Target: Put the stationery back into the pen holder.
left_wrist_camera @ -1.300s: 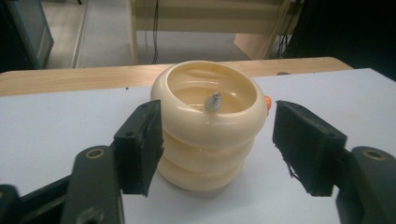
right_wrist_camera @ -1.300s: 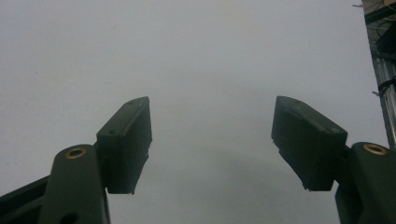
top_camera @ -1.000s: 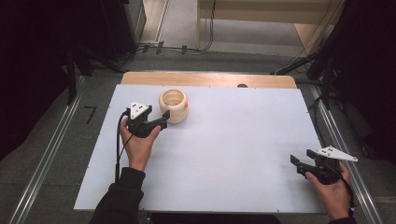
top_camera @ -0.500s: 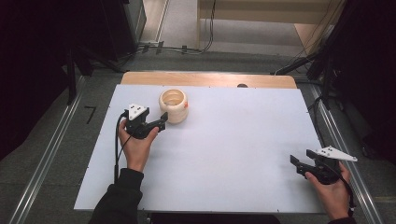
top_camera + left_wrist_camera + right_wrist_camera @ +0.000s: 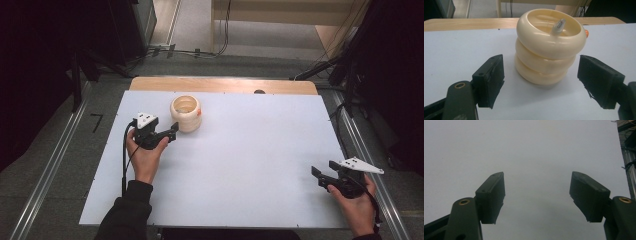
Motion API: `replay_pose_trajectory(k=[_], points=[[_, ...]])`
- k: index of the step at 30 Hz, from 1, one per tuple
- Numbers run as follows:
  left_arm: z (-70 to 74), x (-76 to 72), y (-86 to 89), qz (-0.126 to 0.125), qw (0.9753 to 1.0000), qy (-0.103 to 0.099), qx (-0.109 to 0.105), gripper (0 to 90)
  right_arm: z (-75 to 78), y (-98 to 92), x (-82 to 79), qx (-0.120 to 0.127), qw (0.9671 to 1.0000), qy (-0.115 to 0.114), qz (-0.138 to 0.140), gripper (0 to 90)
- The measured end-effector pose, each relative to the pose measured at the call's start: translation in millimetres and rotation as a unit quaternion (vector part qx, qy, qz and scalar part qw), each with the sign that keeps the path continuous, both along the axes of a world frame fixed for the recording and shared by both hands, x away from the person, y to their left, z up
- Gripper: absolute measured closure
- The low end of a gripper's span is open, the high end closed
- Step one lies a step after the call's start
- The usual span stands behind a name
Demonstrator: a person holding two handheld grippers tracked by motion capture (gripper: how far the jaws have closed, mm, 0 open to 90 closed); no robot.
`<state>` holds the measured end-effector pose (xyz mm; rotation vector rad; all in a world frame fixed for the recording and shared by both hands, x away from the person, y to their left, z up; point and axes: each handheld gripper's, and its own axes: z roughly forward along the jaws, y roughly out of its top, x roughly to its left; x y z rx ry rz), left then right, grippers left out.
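Your left gripper point(image 5: 541, 82) stands at the cream ribbed cup point(image 5: 550, 47), jaws spread wide and empty, the cup just ahead of the pads and centred in the gap between them. In the high view the same left gripper point(image 5: 170, 132) sits close beside the cup point(image 5: 186, 113) at the far left part of the white table point(image 5: 250, 165).

To take it cleanly, push straight ahead until the cup's lower bulges sit fully between the pads, then close evenly. The walls are rounded, so I judge a grip across the middle bulge, not the flared top ring, less likely to slip or tip it. Keep the jaws level with the table; the left pad looks a little nearer the cup than the right one, so shift slightly rightward before closing.

Your right gripper point(image 5: 536, 200) rests well off to the right, jaws apart on nothing, bare table ahead of it.

The count: one cup, built of three stacked bulges; one small clear-tipped item point(image 5: 558, 25) leaning inside it against the far rim; one small orange piece point(image 5: 586, 32) peeking from behind the cup, too hidden to identify; two grippers.
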<state>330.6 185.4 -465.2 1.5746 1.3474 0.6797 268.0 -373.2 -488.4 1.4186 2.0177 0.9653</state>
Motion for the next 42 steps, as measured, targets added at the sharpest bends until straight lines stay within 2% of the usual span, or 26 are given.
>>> replay_pose_trajectory(k=[11,28,42], points=[[-4.8,-6.9,6.6,0.005,0.9999,0.012,-0.002,22.5,0.8,-1.2,-0.4,-0.001,1.0000,-0.003,0.001,27.0],[-7.5,-22.3,12.9,0.010,0.9999,0.010,0.005,22.0,1.2,-0.6,-1.3,-0.003,1.0000,-0.005,0.002,26.7],[-9.3,-30.1,10.6,0.001,0.9999,0.014,0.009,21.7,1.8,-0.1,-2.5,-0.004,1.0000,-0.006,0.002,26.6]])
